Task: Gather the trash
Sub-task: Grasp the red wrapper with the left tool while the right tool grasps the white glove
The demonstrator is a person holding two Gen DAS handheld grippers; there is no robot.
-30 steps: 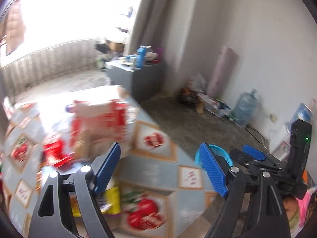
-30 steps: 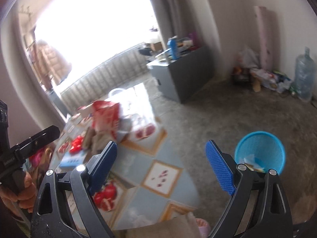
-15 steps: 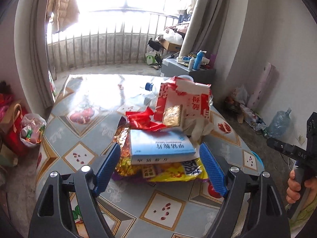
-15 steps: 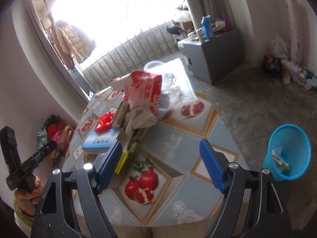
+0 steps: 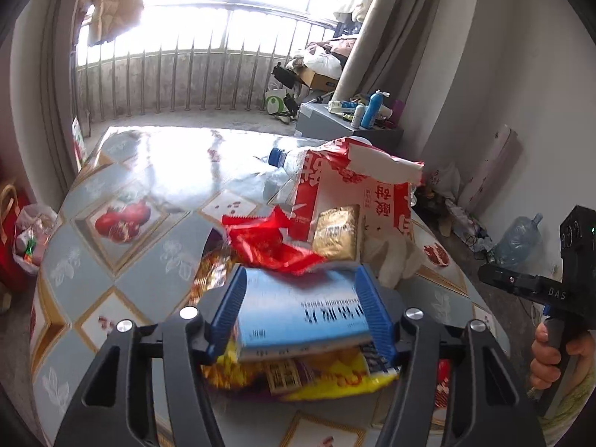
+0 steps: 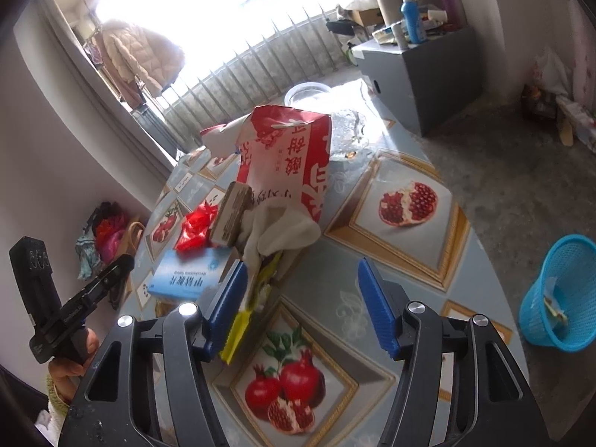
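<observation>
Over the table, left gripper tilted down, jaws closing around blue box

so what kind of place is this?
Looks like a lived-in home room next to a railed balcony: a table with a pomegranate-print cloth piled with snack packaging, a blue waste basket on the concrete floor, a coat hanging up.

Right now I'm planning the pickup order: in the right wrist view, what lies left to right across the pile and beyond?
Blue box → red wrapper → red-and-white carton → blue basket on the floor.
</observation>
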